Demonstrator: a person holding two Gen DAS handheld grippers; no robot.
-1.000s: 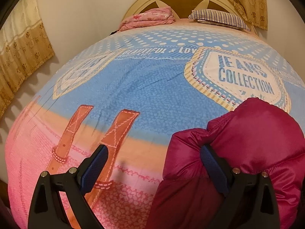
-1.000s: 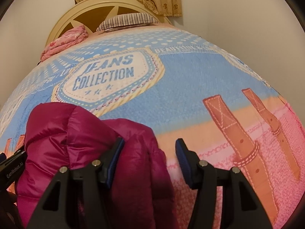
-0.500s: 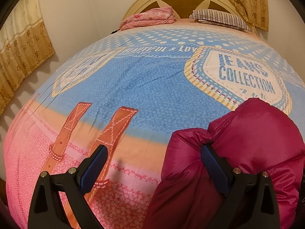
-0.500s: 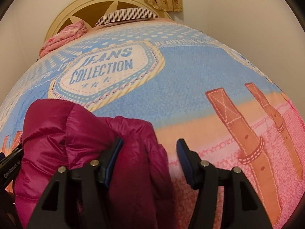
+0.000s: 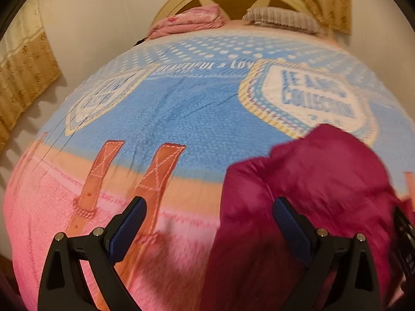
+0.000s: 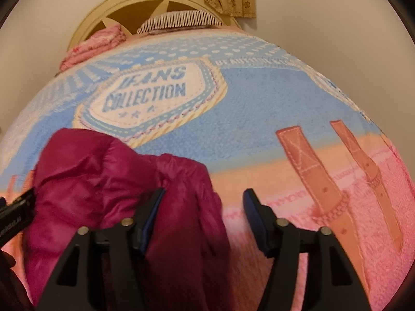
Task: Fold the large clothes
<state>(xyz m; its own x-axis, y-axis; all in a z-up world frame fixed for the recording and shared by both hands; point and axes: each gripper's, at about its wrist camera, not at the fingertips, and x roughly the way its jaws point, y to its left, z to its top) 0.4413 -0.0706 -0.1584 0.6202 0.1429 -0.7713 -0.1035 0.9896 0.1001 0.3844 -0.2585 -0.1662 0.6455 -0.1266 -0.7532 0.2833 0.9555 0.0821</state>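
A magenta puffer jacket [image 5: 324,181] lies bunched on the bed near its front edge; it also shows in the right wrist view [image 6: 103,176]. My left gripper [image 5: 207,225] is open, its right finger [image 5: 290,228] against the jacket's left side, its left finger over the blanket. My right gripper [image 6: 205,217] is open, its left finger [image 6: 150,220] against the jacket's right side, with jacket fabric reaching between the fingers. Neither gripper holds anything.
The bed is covered by a blue and pink "Jeans Collection" blanket [image 5: 181,119]. A folded pink cloth [image 5: 189,20] and a striped pillow [image 5: 282,18] lie by the cream headboard [image 6: 145,2]. Curtains hang at the left wall [image 5: 23,72] and behind the headboard.
Both grippers have drawn back and up a little from the jacket, which looks blurred and slightly shifted. Both stay open.
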